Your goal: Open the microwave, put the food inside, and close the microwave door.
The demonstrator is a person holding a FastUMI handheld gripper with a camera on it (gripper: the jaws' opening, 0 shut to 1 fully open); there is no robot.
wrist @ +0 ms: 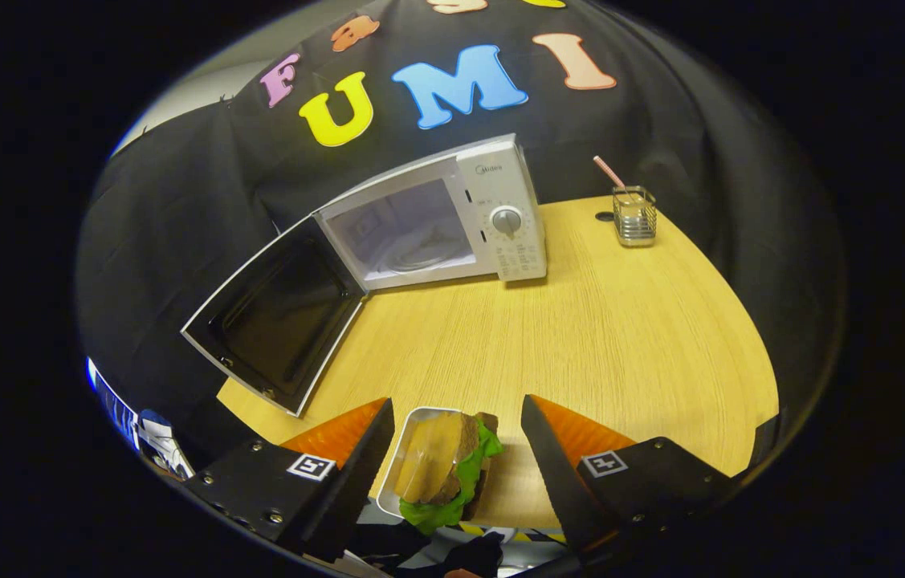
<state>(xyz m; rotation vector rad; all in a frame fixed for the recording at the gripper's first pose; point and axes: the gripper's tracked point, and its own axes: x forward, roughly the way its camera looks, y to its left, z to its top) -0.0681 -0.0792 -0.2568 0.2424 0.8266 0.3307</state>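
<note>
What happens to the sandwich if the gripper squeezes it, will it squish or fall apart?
The sandwich probably squishes: it looks like stacked bread with floppy green lettuce hanging out. The layers sit tilted on the small white tray, so they might slide apart. The gripper is open, its fingers either side, not touching; lifting the stiff-looking tray seems safer.

Wire cup holder (pixel 634 215) with a pink straw (pixel 608 172) on the wooden table (pixel 621 337), beside a small dark round spot (pixel 604 216).

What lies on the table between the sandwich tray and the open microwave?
Nothing: in the gripper view, bare wooden table runs from the tray, which sits between the open fingers of the gripper, to the microwave.
</note>
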